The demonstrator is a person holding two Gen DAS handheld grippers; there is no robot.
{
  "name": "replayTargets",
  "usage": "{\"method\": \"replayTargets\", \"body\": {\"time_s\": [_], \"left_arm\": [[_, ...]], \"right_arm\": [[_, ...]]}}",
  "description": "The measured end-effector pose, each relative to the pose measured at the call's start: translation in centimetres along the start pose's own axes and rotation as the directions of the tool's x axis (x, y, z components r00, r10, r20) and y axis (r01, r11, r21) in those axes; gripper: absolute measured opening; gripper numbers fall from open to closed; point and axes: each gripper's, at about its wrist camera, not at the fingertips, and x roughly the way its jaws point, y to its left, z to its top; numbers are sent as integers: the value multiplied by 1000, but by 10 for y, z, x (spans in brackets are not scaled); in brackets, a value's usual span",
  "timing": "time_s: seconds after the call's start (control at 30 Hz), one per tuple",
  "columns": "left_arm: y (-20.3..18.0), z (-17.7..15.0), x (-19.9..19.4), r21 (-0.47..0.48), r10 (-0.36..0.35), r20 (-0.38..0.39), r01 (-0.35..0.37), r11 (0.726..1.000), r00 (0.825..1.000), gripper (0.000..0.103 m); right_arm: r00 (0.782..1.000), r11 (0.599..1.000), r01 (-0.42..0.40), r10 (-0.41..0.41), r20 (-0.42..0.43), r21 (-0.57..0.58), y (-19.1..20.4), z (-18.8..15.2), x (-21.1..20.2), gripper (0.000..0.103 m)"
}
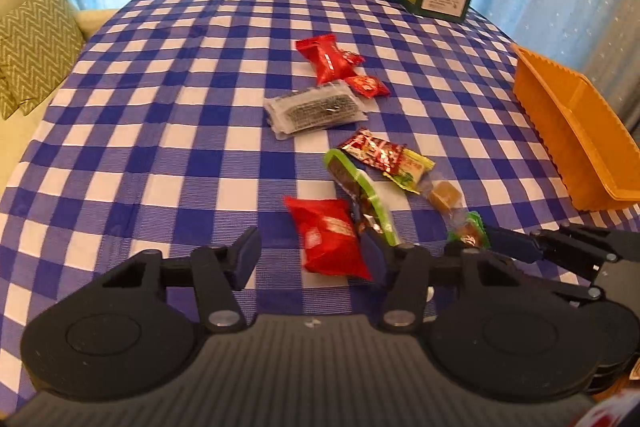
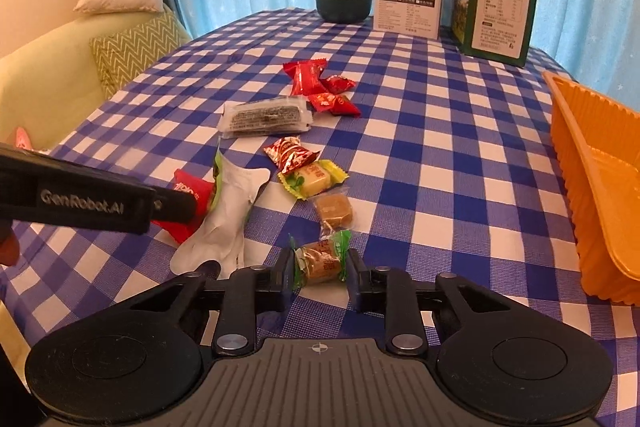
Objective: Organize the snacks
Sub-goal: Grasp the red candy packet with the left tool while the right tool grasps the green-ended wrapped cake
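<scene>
Where pads meet, green-wrapped candy, brown inside

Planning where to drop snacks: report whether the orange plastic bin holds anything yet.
Cannot tell fully: the orange plastic bin shows only bare orange inner walls; part of it lies out of frame.

Both the left gripper and right gripper are matte black with round silver pivot screws, ribbed grey bases, blue-tinted finger pads and white "GenRobot.AI" lettering.

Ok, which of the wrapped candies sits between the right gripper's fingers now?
The green-wrapped brown candy, nearest piece, between the right gripper fingers. The clear-wrapped caramel and yellow candy lie farther out.
</scene>
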Motion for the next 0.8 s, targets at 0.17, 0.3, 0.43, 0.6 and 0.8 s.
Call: {"method": "replayTargets", "body": {"time_s": [0.17, 0.3, 0.43, 0.6, 0.8], "left_arm": [[-8, 1, 9, 54, 10, -7, -10, 999, 1000, 38], [-7, 1, 17, 73, 24, -21, -23, 997, 999, 32], [-3, 2, 10, 61, 44, -8, -43, 997, 999, 27], [-3, 5, -8, 58, 77, 22, -79, 995, 997, 23], [-20, 12, -26, 78, 63, 57, -67, 995, 996, 5]], "right_arm": [[1000, 999, 11, -11, -3, 34, -9, 1, -5, 27], [1000, 999, 13, -13, 0, 52, -13, 2, -7, 27], [1000, 998, 11, -11, 14, 60, -15, 4, -12, 27], [999, 997, 19, -22, 47, 72, -19, 8, -26, 27], [996, 995, 35, -42, 79, 90, -30, 8, -47, 27]]}}
